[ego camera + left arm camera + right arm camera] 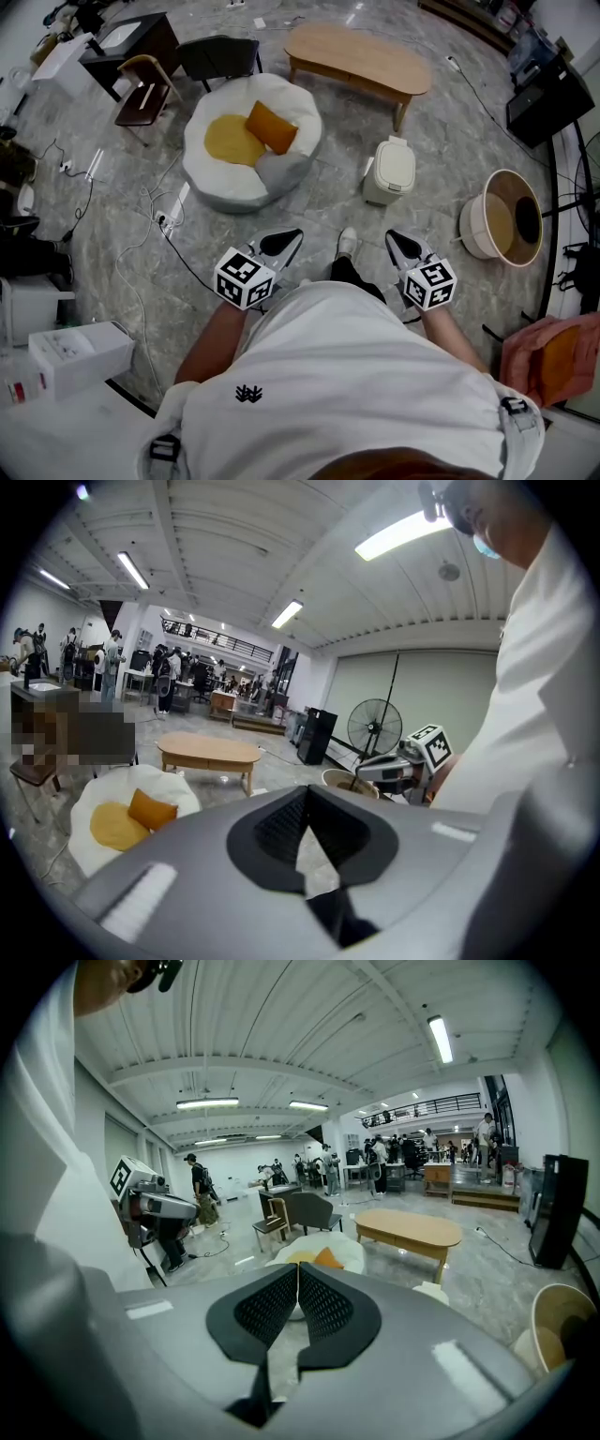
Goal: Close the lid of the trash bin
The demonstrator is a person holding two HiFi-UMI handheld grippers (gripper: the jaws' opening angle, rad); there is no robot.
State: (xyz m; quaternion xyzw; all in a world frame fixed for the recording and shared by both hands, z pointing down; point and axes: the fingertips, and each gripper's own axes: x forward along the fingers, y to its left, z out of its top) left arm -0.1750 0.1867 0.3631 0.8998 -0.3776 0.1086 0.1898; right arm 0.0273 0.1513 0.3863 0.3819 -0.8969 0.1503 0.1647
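The trash bin (389,171) is a small cream box that stands on the marble floor ahead of me, a little to the right. Its lid (395,162) looks to lie flat on top. Both grippers hang at waist height, well short of the bin and apart from it. My left gripper (292,234) is shut and holds nothing, its pads meeting at the tip (307,791). My right gripper (394,236) is also shut and holds nothing (298,1269). In the right gripper view a corner of the bin (432,1290) shows just right of the jaws.
A white beanbag (292,111) with yellow and orange cushions lies left of the bin. Behind it stands a low wooden table (356,58). A round tub (506,217) sits to the right. Cables and a power strip (172,214) trail on the left, near a white box (80,352).
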